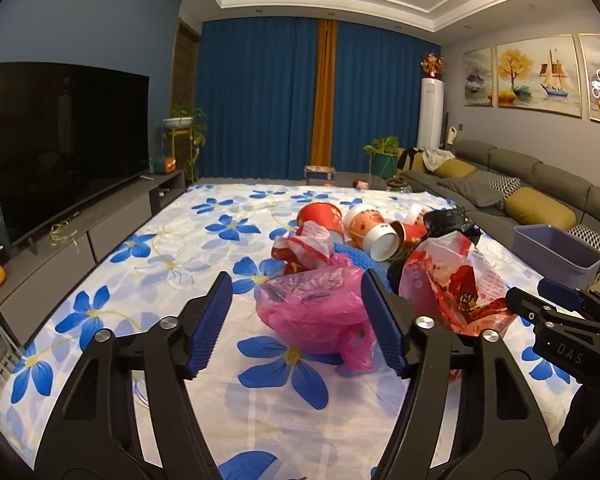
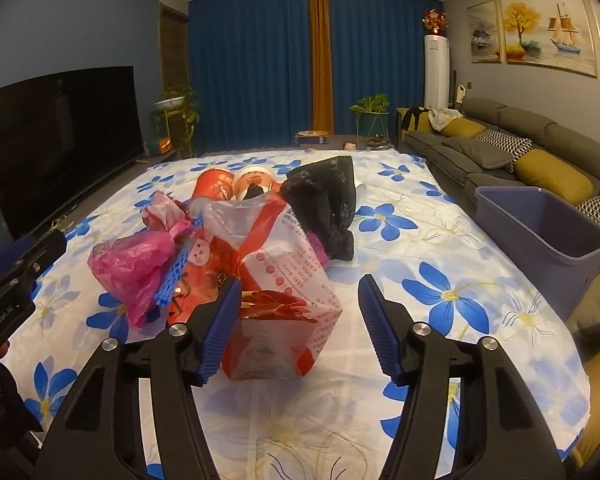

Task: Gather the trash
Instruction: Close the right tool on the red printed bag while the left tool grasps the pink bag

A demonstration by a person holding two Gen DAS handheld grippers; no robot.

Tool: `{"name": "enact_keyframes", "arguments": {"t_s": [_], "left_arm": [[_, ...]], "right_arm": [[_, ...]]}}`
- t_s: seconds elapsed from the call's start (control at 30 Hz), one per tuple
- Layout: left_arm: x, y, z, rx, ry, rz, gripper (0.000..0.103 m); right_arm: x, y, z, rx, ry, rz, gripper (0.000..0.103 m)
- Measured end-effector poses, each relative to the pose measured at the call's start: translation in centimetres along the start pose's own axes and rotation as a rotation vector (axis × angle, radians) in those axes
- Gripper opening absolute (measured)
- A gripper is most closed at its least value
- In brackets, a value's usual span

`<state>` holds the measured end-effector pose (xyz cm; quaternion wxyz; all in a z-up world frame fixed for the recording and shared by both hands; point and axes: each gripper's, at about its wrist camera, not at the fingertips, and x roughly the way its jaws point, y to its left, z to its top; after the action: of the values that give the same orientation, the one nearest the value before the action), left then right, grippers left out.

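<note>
A pile of trash lies on the flowered cloth: a pink plastic bag [image 1: 316,304] [image 2: 134,264], a red-and-white printed bag [image 1: 456,280] [image 2: 288,280], a black bag [image 1: 452,220] [image 2: 328,204], a smaller red-and-white bag [image 1: 304,246], paper cups [image 1: 374,230] [image 2: 236,186] and a blue mesh strip [image 2: 176,272]. My left gripper [image 1: 296,324] is open, its jaws either side of the pink bag, not touching it. My right gripper [image 2: 296,320] is open, its left finger [image 2: 220,328] against the printed bag. The right gripper shows at the left wrist view's right edge [image 1: 560,320].
A grey-purple plastic bin [image 2: 548,236] [image 1: 556,256] stands at the cloth's right edge by the grey sofa [image 2: 500,148]. A large TV [image 1: 68,144] on a low cabinet lines the left side. Blue curtains and potted plants stand at the far end.
</note>
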<state>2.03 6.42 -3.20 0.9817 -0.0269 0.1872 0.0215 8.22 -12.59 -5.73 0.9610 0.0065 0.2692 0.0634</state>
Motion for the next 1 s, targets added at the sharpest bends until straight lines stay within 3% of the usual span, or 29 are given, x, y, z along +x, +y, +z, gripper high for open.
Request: {"name": "enact_keyframes", "arguments": {"t_s": [0.13,0.4,0.7,0.97,1.0], "left_arm": [[0.6,0.1,-0.4,0.001,0.018,-0.016,0.060],[1.3,0.6,-0.7,-0.018,0.039,-0.024,0.058],[1.1,1.3,-0.8,-0.032,0.043,-0.014,0.058],[1.4,1.1,-1.1,-0.027,0.057,-0.031,0.058],[1.5,1.1,-1.2,-0.030,0.063,-0.037,0.058]], "right_arm": [[0.1,-0.3,-0.4,0.017,0.038,0.034,0.049],[-1.2,0.6,-0.6,0.005,0.036,0.096,0.050],[-1.9,0.6,-0.9,0.004,0.036,0.125,0.068],[0.1,0.4,-1.3,-0.048,0.042,0.051,0.070],[0.4,0.4,-1.3,-0.055,0.043,0.051,0.065]]}}
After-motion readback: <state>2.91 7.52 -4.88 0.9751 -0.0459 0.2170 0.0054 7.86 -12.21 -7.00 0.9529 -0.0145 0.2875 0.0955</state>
